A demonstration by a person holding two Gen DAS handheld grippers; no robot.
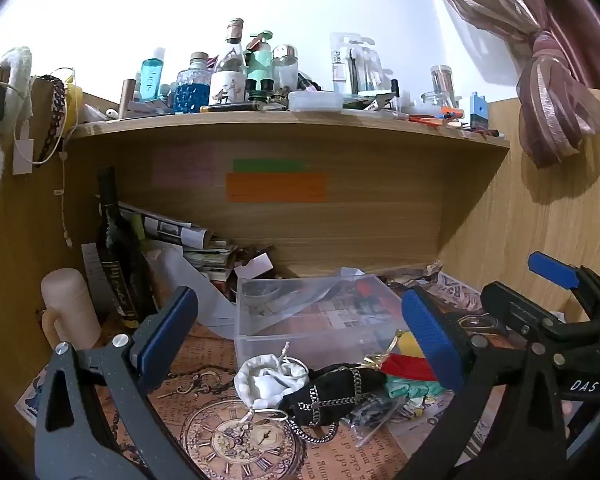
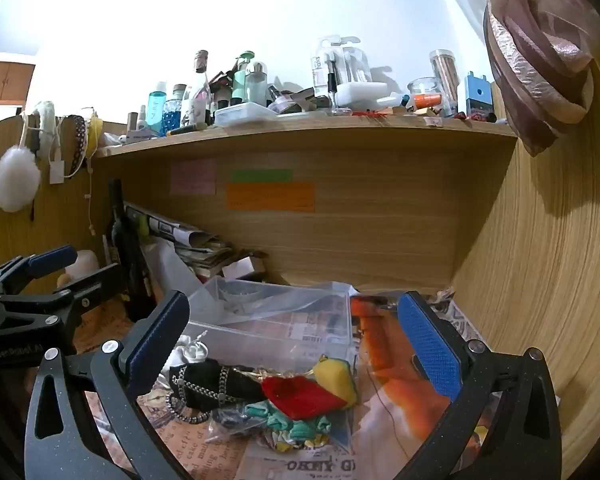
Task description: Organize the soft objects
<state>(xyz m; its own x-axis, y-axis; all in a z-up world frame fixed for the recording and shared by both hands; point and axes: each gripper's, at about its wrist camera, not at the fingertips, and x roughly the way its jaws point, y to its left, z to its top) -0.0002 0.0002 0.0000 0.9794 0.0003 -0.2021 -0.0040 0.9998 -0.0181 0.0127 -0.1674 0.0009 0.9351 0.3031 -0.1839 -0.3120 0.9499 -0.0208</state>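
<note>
A pile of soft things lies on the desk in front of a clear plastic box. It holds a white drawstring pouch, a black pouch with a metal chain, a red and yellow pouch and green fabric. My left gripper is open and empty, just above the pile. My right gripper is open and empty, also over the pile. Each gripper shows at the edge of the other's view.
A dark wine bottle, a cream mug and stacked papers stand at the back left. A crowded shelf hangs overhead. A wooden wall closes the right side. A tied curtain hangs there.
</note>
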